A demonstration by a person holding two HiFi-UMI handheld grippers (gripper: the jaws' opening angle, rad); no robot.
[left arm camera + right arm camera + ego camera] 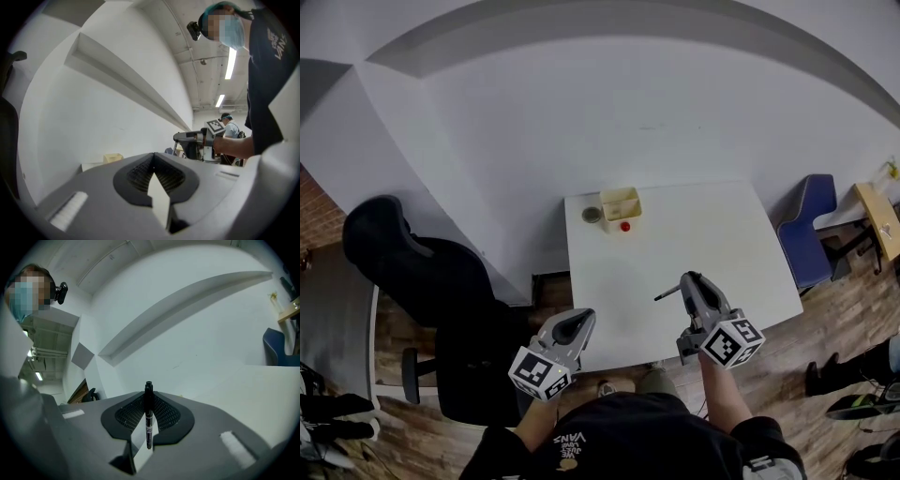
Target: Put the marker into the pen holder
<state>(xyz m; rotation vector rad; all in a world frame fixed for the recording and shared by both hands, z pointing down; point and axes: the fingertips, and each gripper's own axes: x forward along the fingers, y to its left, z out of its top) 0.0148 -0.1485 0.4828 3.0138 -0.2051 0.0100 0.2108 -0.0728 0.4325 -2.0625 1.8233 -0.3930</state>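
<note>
Clamping the black marker (pixel 148 420) crosswise in its jaws, one end poking left, the right gripper (pixel 685 280) hangs nearer the person and right of the yellow pen holder (pixel 620 206); the left gripper (pixel 584 317) has its jaws together on nothing.

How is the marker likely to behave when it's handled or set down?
The marker looks slim, round and stiff, so it would probably roll on the smooth white table. Its slick barrel might swivel in the right tongs if bumped.
</note>
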